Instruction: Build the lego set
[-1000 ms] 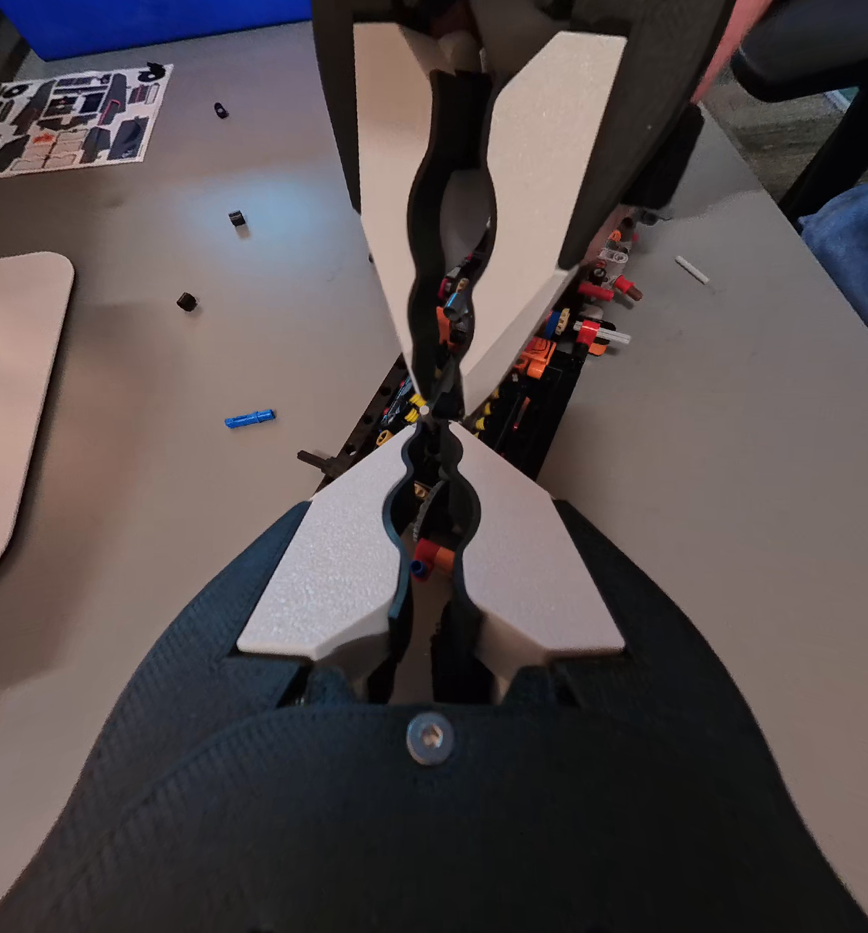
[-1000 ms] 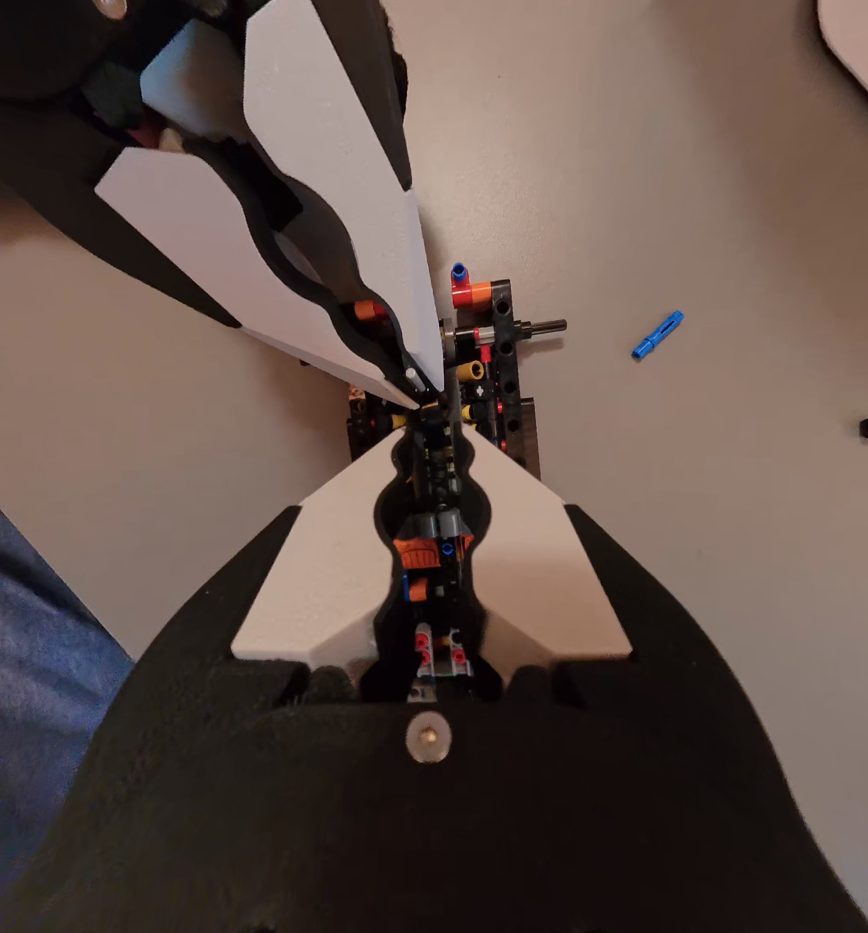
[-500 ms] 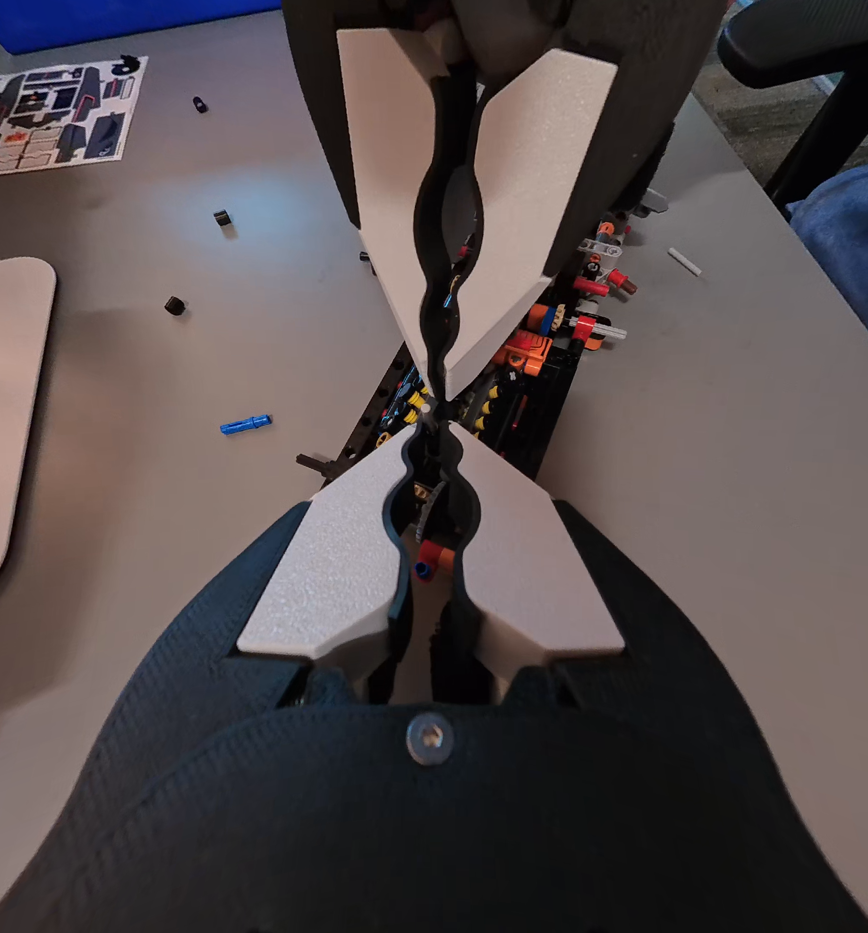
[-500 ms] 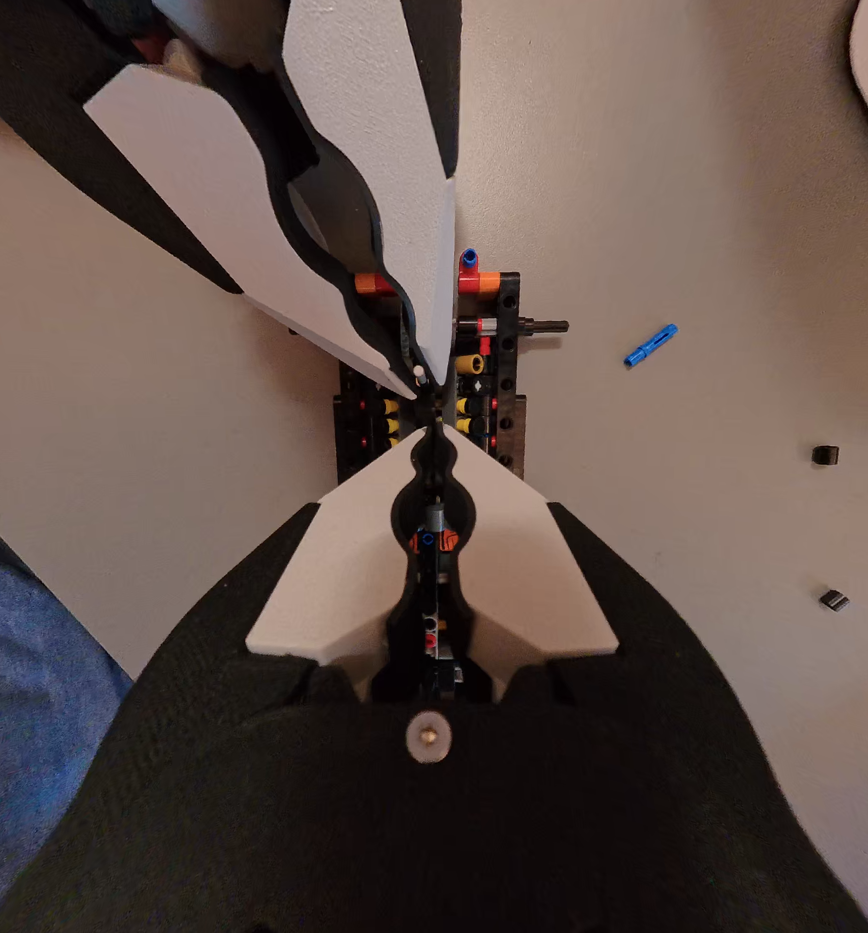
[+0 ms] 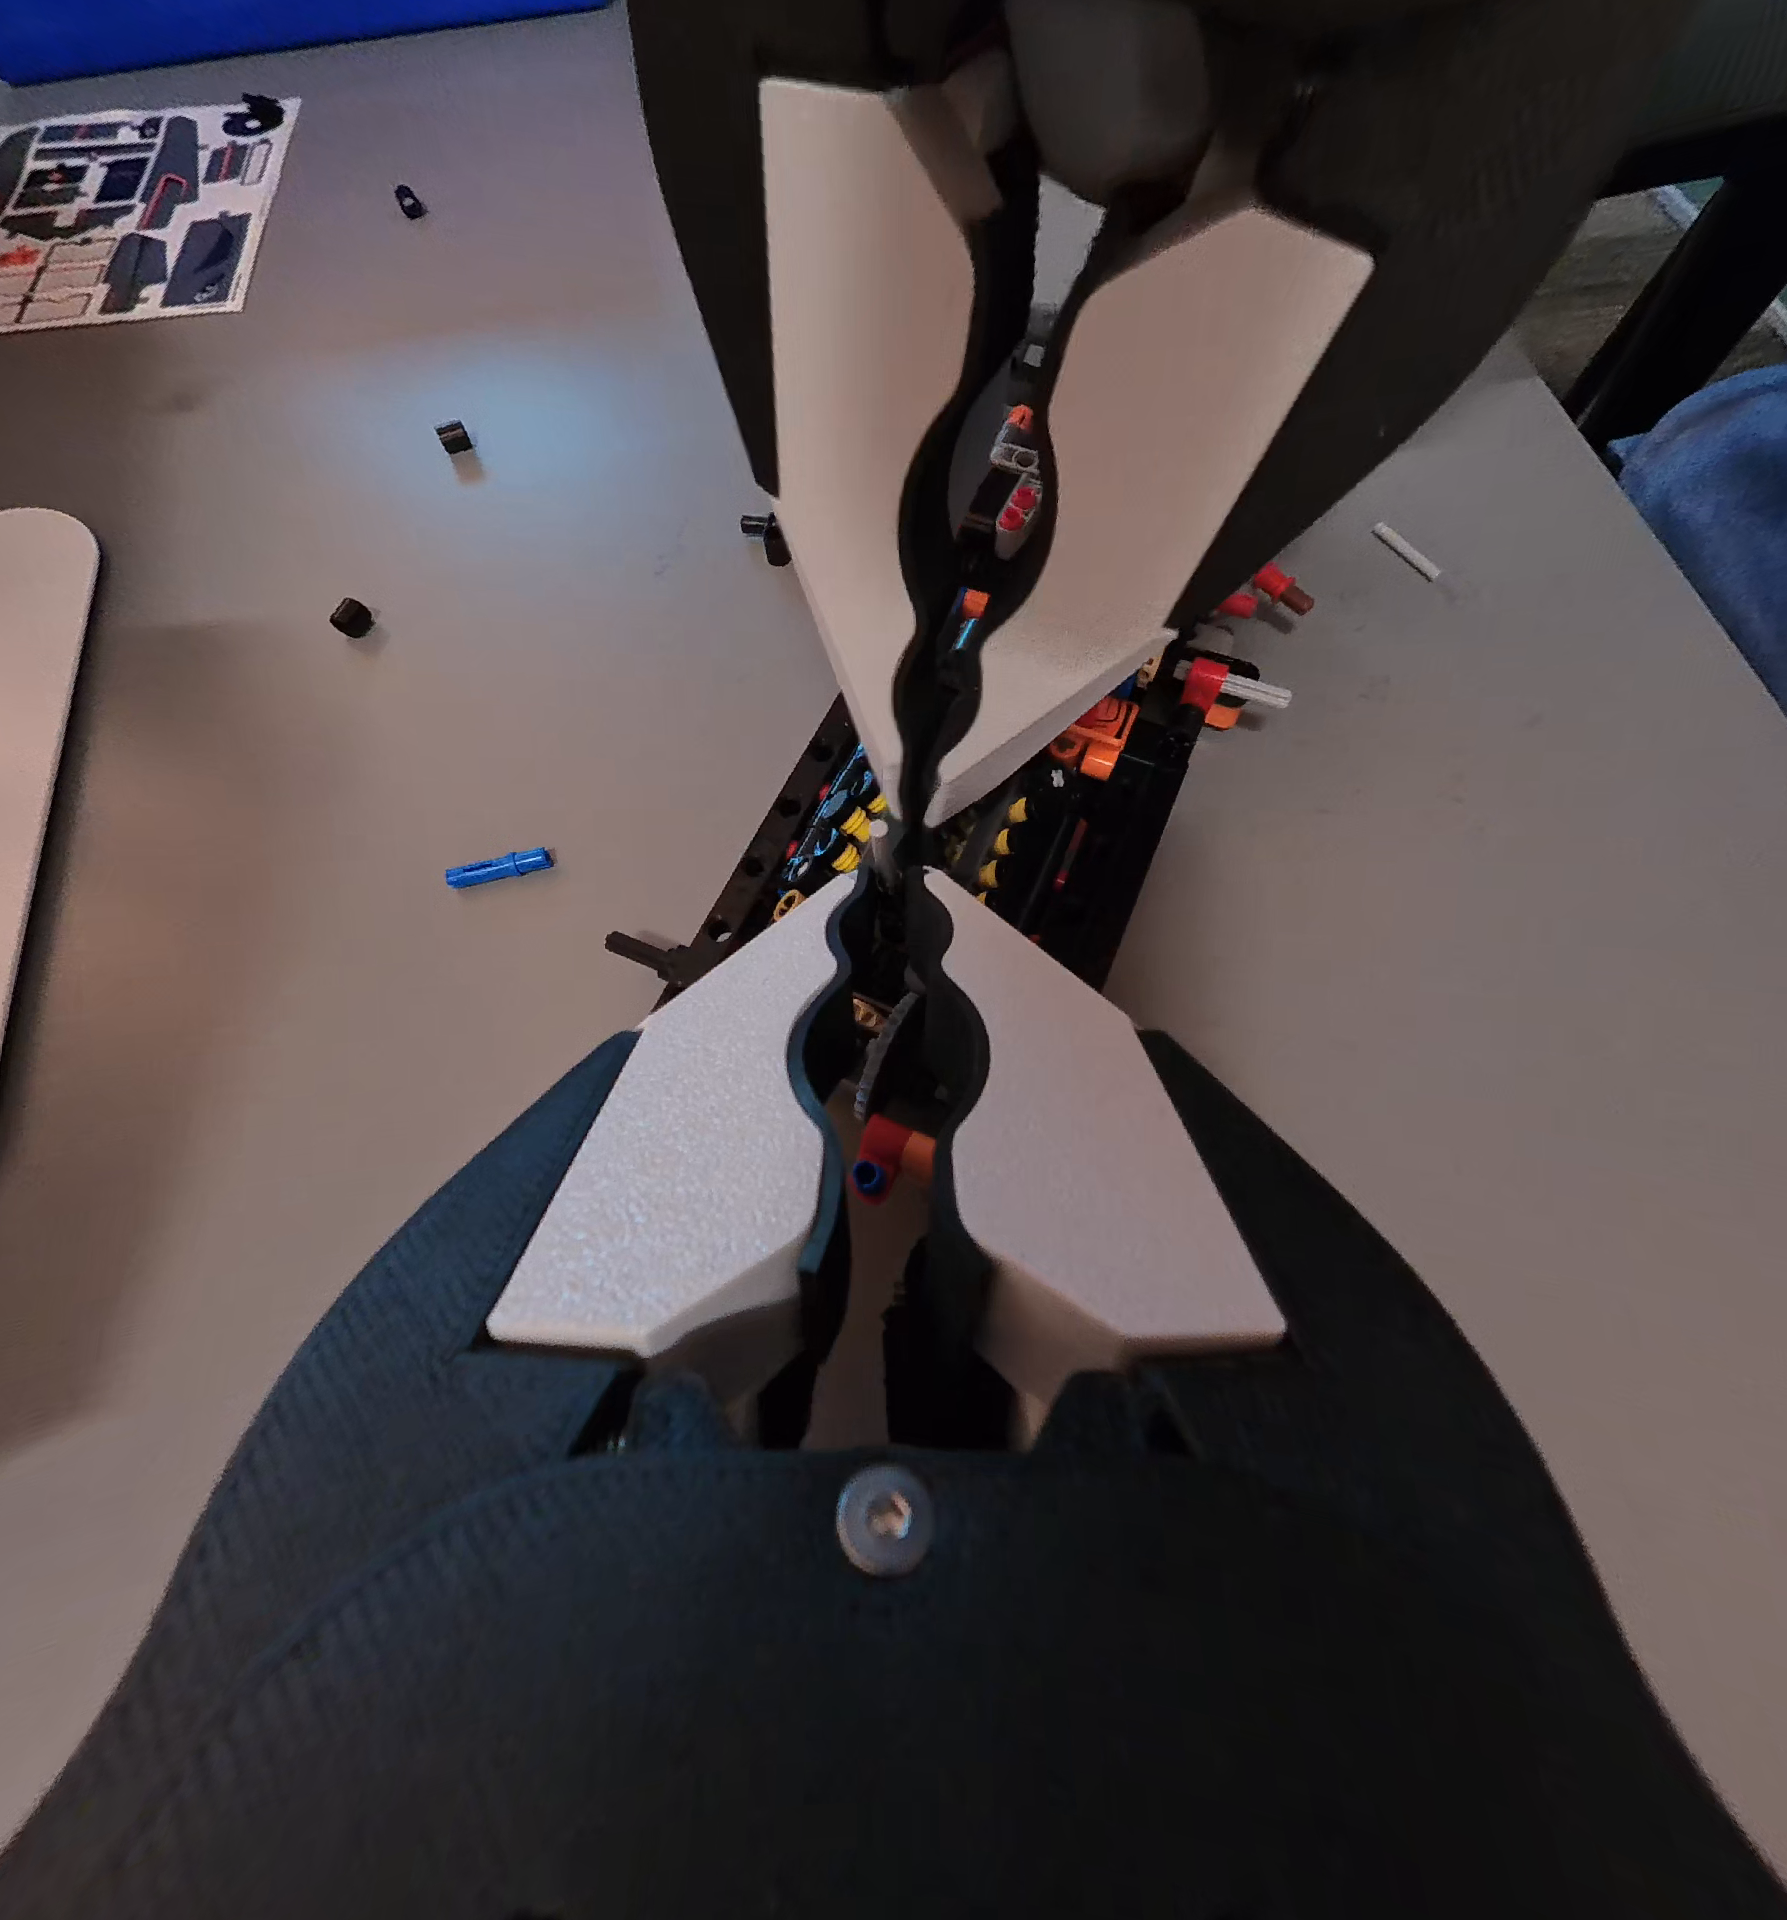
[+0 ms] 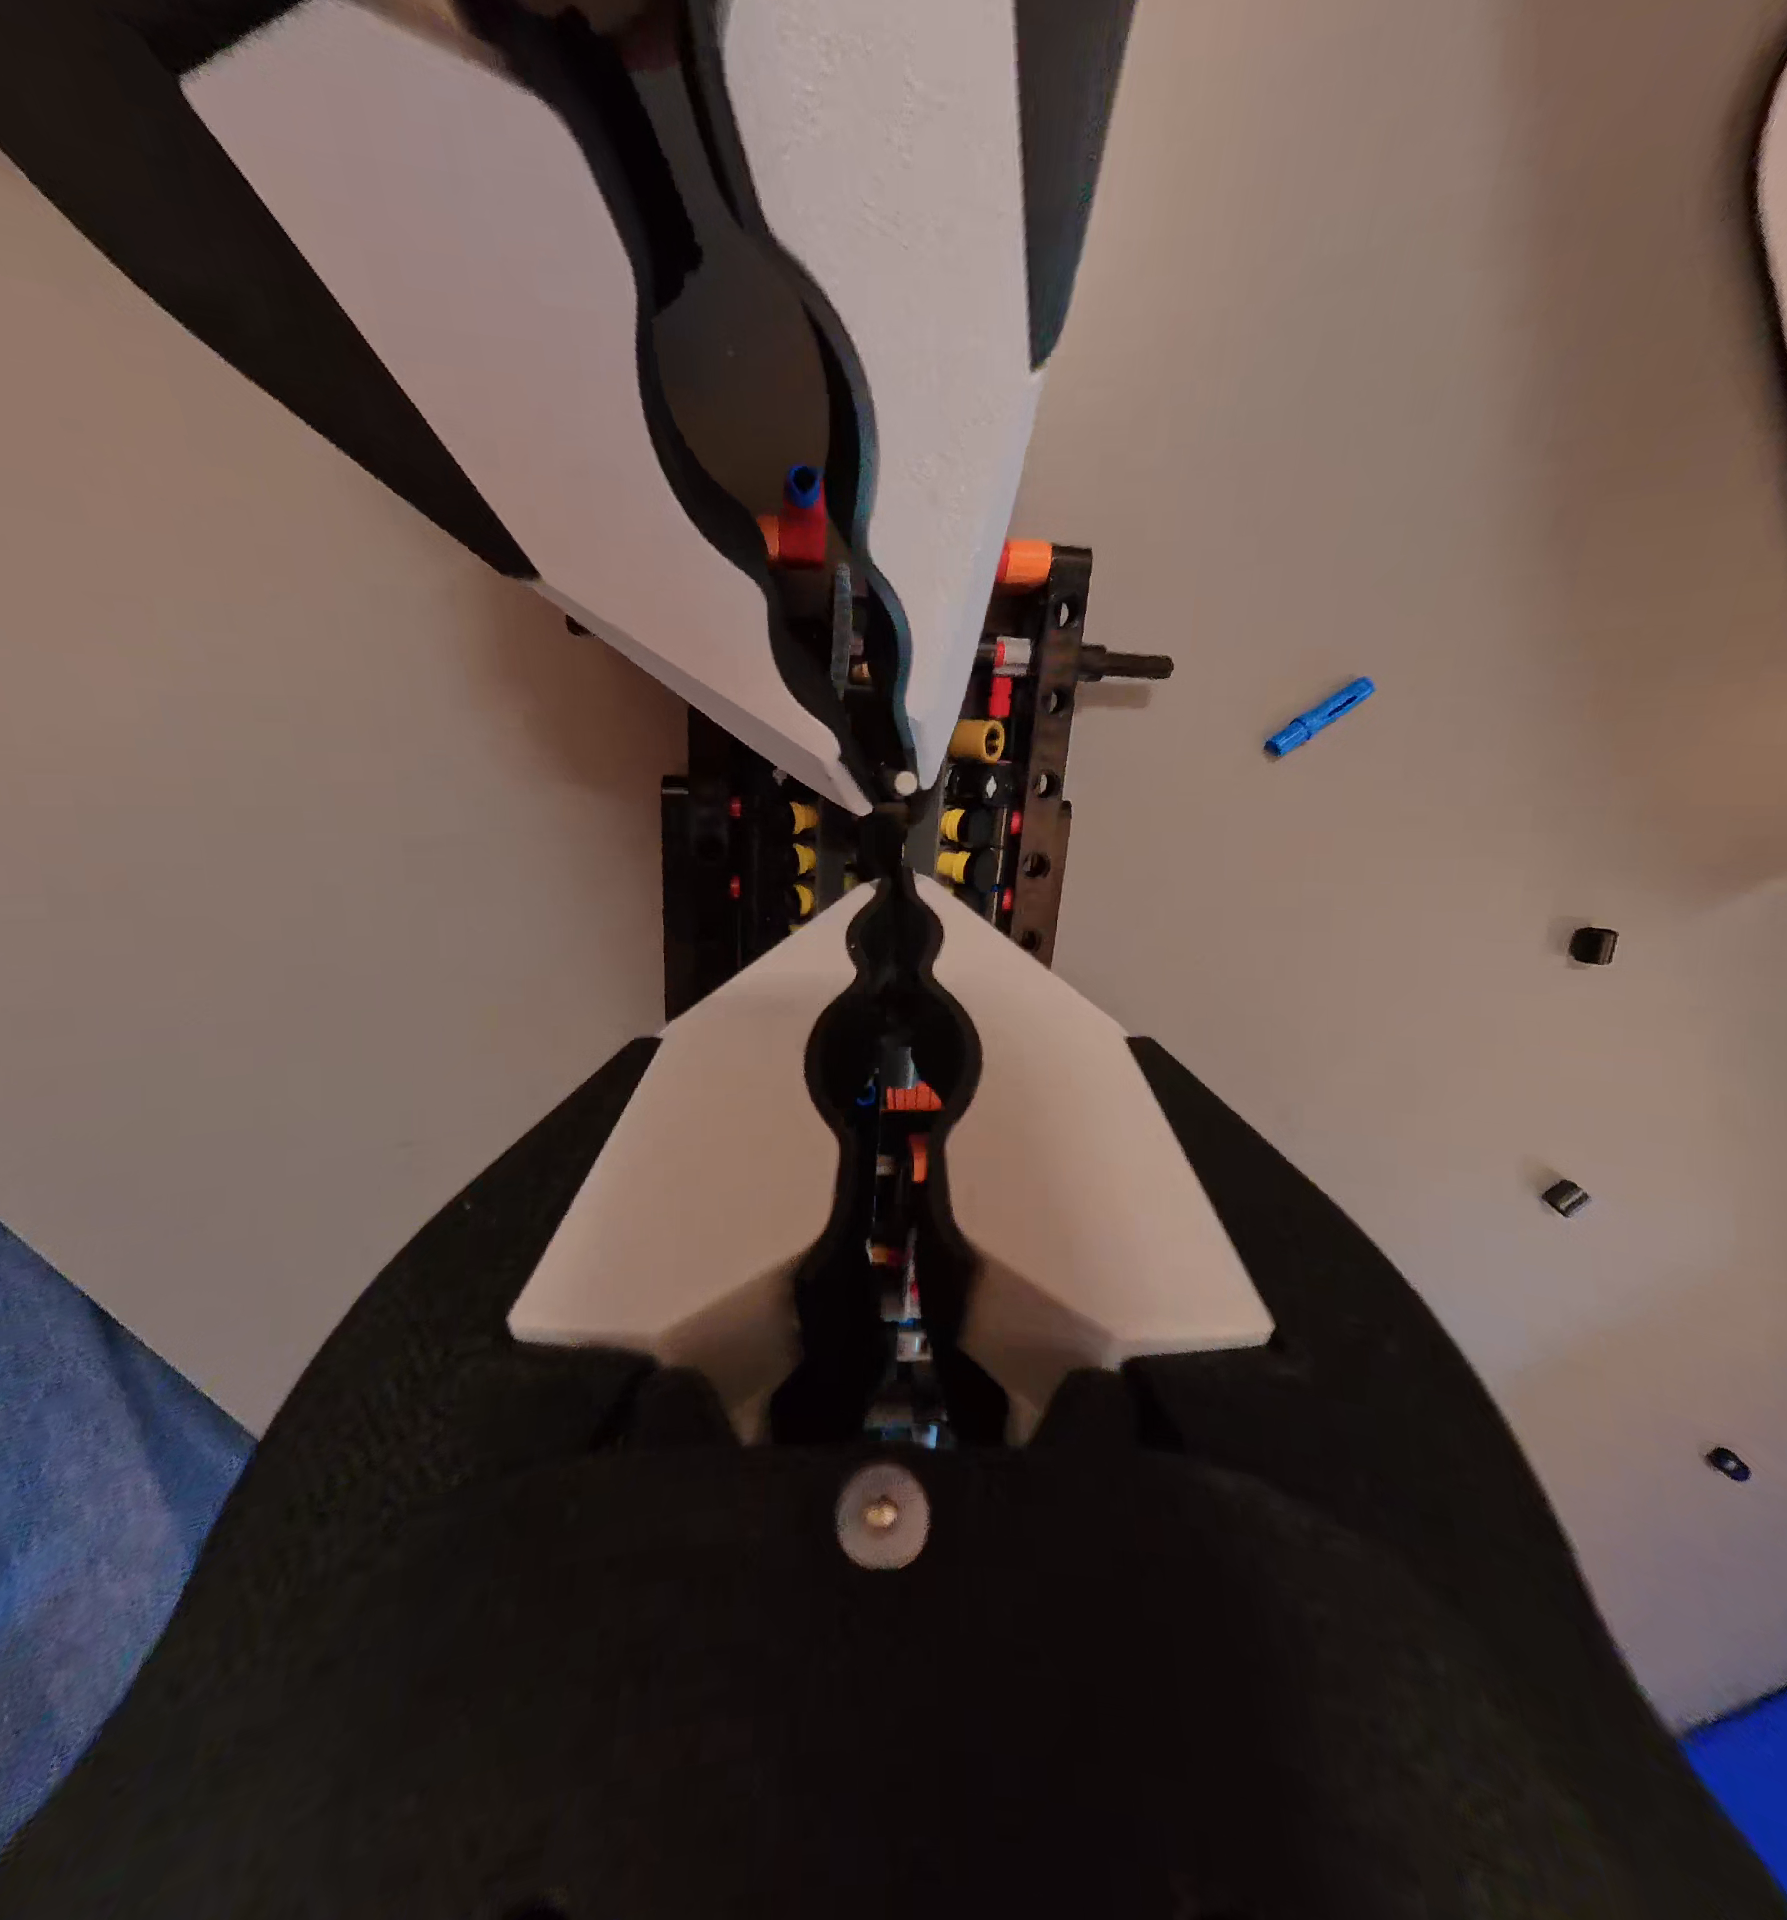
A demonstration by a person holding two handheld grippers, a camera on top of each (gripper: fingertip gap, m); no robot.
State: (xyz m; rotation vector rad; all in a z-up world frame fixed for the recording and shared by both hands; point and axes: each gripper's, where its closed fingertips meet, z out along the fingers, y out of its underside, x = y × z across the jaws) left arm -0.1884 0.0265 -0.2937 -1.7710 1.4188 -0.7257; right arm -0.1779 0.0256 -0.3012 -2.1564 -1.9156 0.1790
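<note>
My left tool [image 5: 894, 883] and right tool [image 6: 894, 883] met tip to tip over the long black multicoloured lego frame [image 6: 1060, 748] — both pinched shut on a small white-tipped pin [image 6: 903, 781], its axis across the frame

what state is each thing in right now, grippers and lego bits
left gripper: shut, tips meeting the right gripper's over the build
right gripper: shut
lego assembly: flat on the table, part built
blue pin: loose on the table
sticker sheet: flat, far corner
</note>
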